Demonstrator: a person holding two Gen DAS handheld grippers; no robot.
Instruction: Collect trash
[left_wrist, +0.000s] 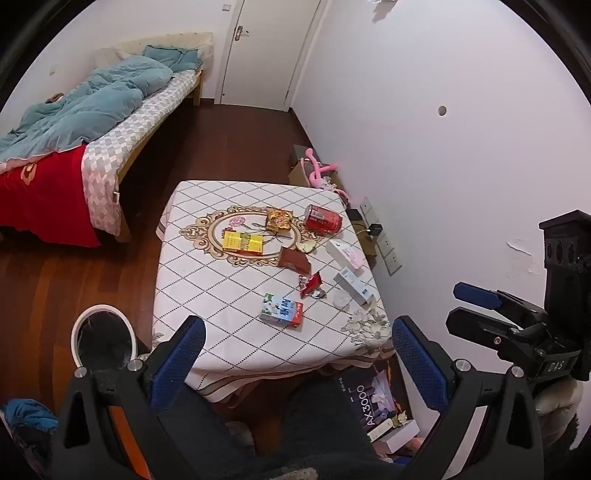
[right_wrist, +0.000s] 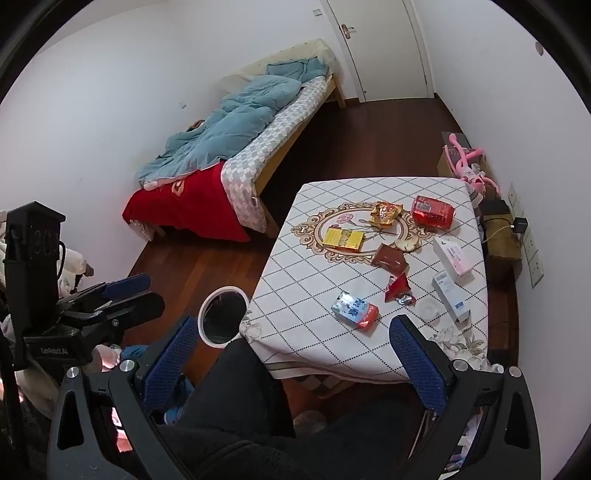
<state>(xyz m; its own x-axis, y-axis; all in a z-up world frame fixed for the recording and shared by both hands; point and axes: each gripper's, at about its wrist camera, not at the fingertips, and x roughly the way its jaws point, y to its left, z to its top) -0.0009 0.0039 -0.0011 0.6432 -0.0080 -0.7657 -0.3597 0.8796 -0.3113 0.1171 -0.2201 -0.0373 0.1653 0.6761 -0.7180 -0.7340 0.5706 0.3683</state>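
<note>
Two claws up over near edge of surface (left_wrist: 207, 295), both angled down, both spread wide, nothing between pads. Left claw (left_wrist: 299, 365) seen in own view with blue pads; right claw (right_wrist: 293, 363) same in its view. Each also visible side-on at edge of other's view.

Trash scattered on checked cloth covering surface: red can (left_wrist: 322, 219) lying on side at far right; crumpled yellow-orange snack wrapper (left_wrist: 279, 218) just left of can; yellow box (left_wrist: 242, 242) flat inside ornate oval print; brown pouch (left_wrist: 294, 259) near middle; torn red-silver wrapper (left_wrist: 311, 285) just below pouch; blue-and-red carton (left_wrist: 281, 311) lying nearest to near edge. Two white boxes along right side: pink-labelled white box (left_wrist: 346, 253) farther, blue-labelled white box (left_wrist: 352, 285) closer. Clear round lid-like item (left_wrist: 341, 297) beside blue-labelled box, hard to make out. Nothing touched or pinched by either claw.

White-rimmed bin (left_wrist: 101, 338) with dark liner on wooden floor (left_wrist: 74, 280), just left of surface's near corner. Bed (left_wrist: 110, 147) with teal duvet and red blanket against far-left wall. Pink toy (left_wrist: 321, 173) on cardboard box beyond far right corner. Closed door (left_wrist: 266, 51) at back. Dark-clothed legs (right_wrist: 236, 406) of person below claws.
</note>
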